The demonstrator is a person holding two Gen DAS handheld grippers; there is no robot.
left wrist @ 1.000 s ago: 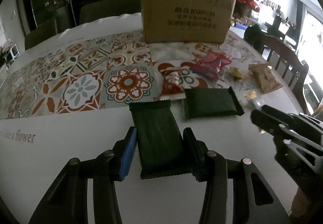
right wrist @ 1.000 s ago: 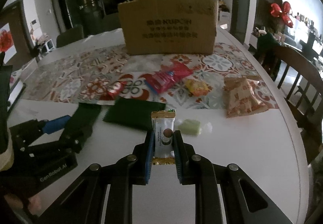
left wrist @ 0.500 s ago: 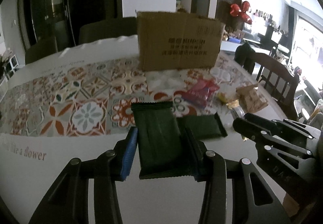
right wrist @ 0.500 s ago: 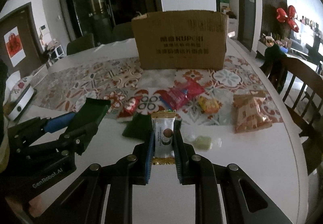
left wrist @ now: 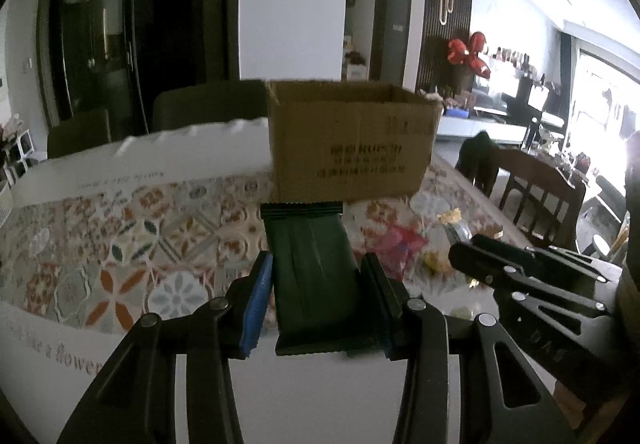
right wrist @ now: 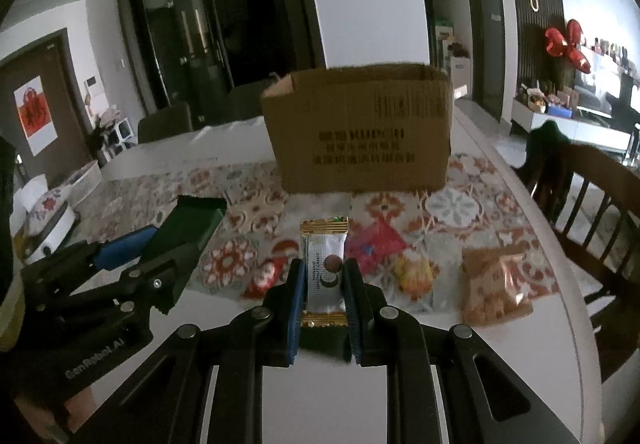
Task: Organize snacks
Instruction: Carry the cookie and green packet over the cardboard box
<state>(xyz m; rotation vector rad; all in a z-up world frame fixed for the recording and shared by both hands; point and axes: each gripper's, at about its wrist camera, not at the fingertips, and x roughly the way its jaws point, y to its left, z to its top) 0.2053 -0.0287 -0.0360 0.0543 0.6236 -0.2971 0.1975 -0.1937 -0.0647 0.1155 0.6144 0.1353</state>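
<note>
Both held snacks now lifted higher.

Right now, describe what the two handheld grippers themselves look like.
Both are matte black, built of flat, angular link bars with triangular cut-outs, joined by round silver rivets. The left gripper and the right gripper each carry blue padding on the inner faces of the jaws. White lettering reading GenRobot.AI runs along the left gripper's body in the right wrist view. No cables show.

Both grippers clamped, raised.
</note>
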